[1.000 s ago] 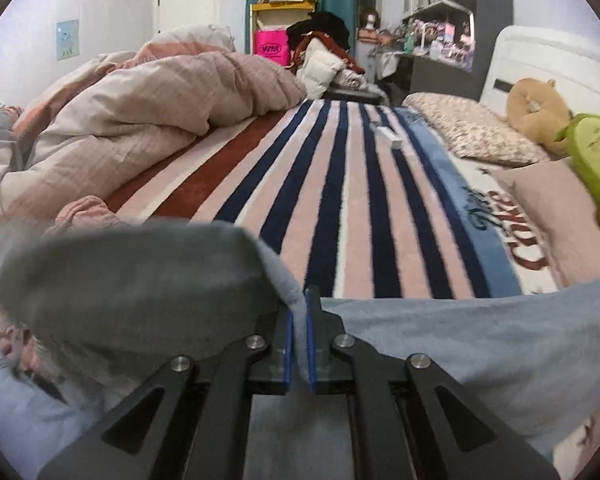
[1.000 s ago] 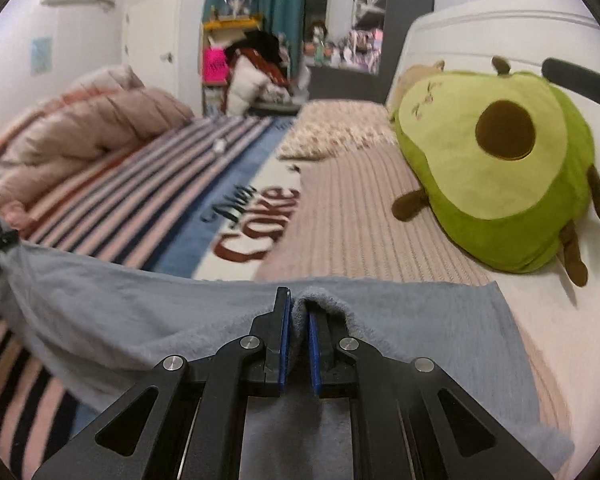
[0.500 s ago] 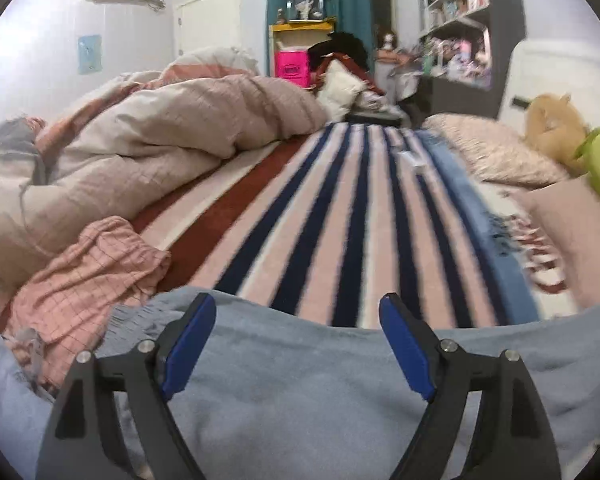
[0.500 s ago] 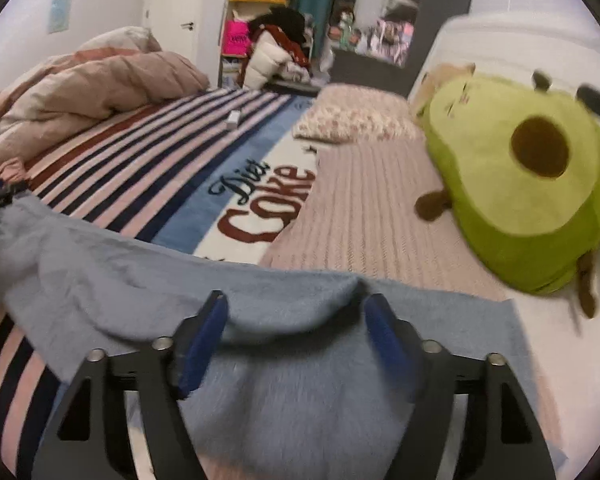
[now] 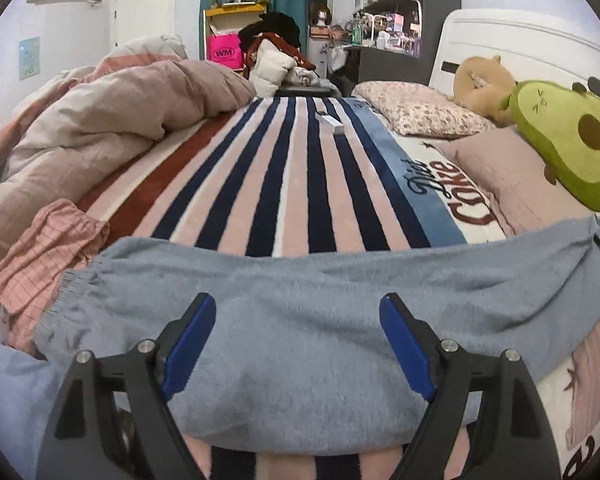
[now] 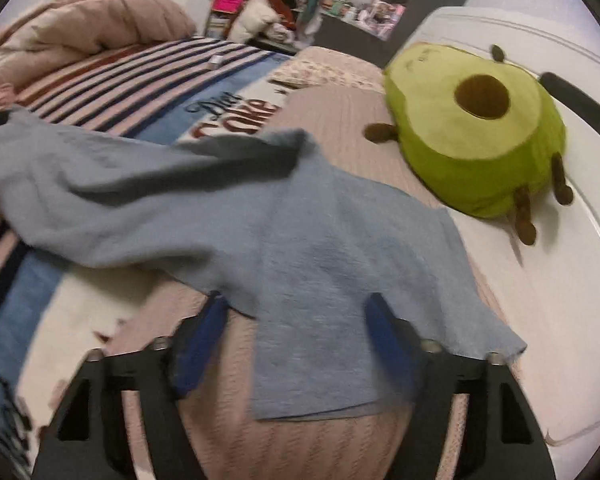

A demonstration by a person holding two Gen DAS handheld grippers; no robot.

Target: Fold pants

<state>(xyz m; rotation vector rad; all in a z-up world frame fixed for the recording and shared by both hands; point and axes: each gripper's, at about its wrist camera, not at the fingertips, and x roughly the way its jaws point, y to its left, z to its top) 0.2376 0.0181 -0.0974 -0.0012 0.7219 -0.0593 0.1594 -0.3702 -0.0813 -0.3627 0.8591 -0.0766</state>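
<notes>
The light blue fleece pants [image 5: 300, 312] lie stretched across the striped blanket [image 5: 268, 184], elastic waistband at the left. My left gripper [image 5: 298, 344] is open, jaws wide apart above the waist end, holding nothing. In the right wrist view the pants [image 6: 300, 248] run from the left to a leg end lying on a pink pillow [image 6: 340, 120]. My right gripper [image 6: 296, 344] is open over that leg end, empty. This view is blurred.
A green avocado plush [image 6: 476, 136] lies right of the leg end, against the white headboard [image 6: 540, 52]. A bunched beige duvet [image 5: 100, 120] and a pink checked garment [image 5: 40, 256] lie at the left. A small white box [image 5: 330, 122] sits far up the blanket.
Both grippers were shut on the pants a second ago, then opened and let go. The pants now lie flat on the bed. Both grippers have pulled back and risen.
</notes>
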